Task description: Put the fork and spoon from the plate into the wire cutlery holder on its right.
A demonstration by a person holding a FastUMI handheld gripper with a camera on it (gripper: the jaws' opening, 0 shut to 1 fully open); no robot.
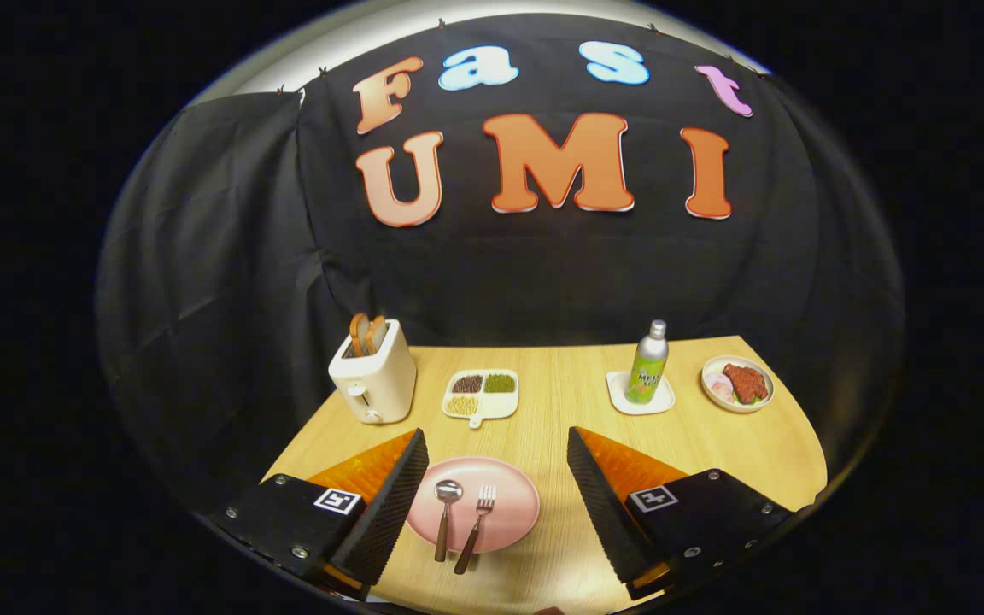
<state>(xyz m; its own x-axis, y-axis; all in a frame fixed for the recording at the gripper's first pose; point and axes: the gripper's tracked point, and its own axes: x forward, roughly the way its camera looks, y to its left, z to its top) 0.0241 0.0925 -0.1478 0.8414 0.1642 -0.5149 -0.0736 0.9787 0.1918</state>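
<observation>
Wooden table [543, 410] under everything. Tongs [496, 444] spread wide, released, grasping nothing. Pink plate [509, 504] between fingers, nearer left one. Spoon [446, 512] and fork [477, 525] side by side on plate, handles overhanging near rim, untouched by fingers.

Pink plate [509, 504] between the fingers, carrying silver spoon [445, 512] and fork [477, 525] with brown handles. Cream toaster [372, 376], green-labelled silver bottle [648, 366] beyond, on pale striped wooden surface [560, 410].

High gripper-mounted view, facing forward over table [543, 410]
</observation>
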